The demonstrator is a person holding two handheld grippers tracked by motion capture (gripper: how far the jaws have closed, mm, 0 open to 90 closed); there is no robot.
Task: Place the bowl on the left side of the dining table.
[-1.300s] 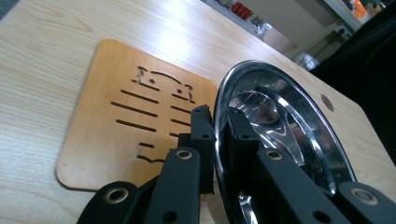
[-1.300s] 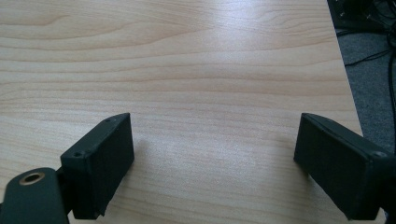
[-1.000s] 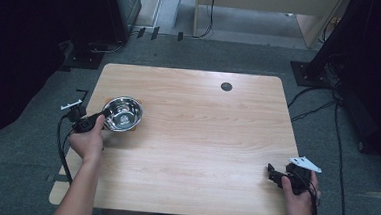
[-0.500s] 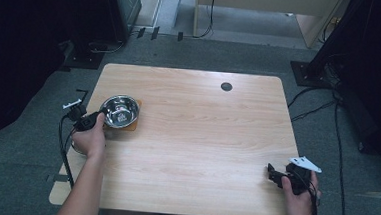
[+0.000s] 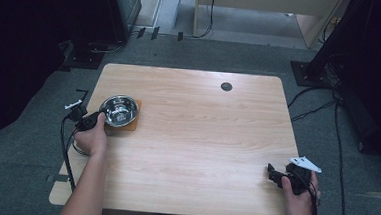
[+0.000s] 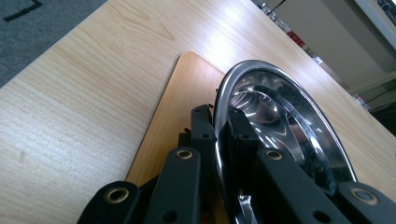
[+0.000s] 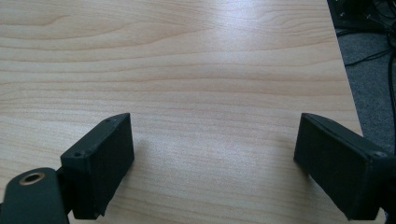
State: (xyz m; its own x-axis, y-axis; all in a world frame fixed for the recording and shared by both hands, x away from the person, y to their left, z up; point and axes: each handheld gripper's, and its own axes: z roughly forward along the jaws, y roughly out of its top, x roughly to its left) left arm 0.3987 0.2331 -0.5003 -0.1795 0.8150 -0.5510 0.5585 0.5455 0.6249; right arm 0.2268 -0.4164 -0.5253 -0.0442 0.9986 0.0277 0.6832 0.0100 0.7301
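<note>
1. Step, prob.: placing the steel bowl (image 5: 119, 110) on the thin wooden mat (image 5: 132, 125) at the worktop (image 5: 201, 138) left edge.
2. Left gripper (image 6: 219, 126) pinches the bowl's near rim, one jaw inside, one outside.
3. Right gripper (image 7: 212, 163) spread wide, nothing between, near-right corner.
4. Bowl round, so no long axis; mouth faces up.
5. Next, I'd judge: open jaws, pull back w/o dragging the bowl.

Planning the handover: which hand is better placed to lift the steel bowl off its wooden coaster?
Left. Its tongs are shut on the steel bowl rim above the wooden coaster; the right tongs sit open across the table.
</note>
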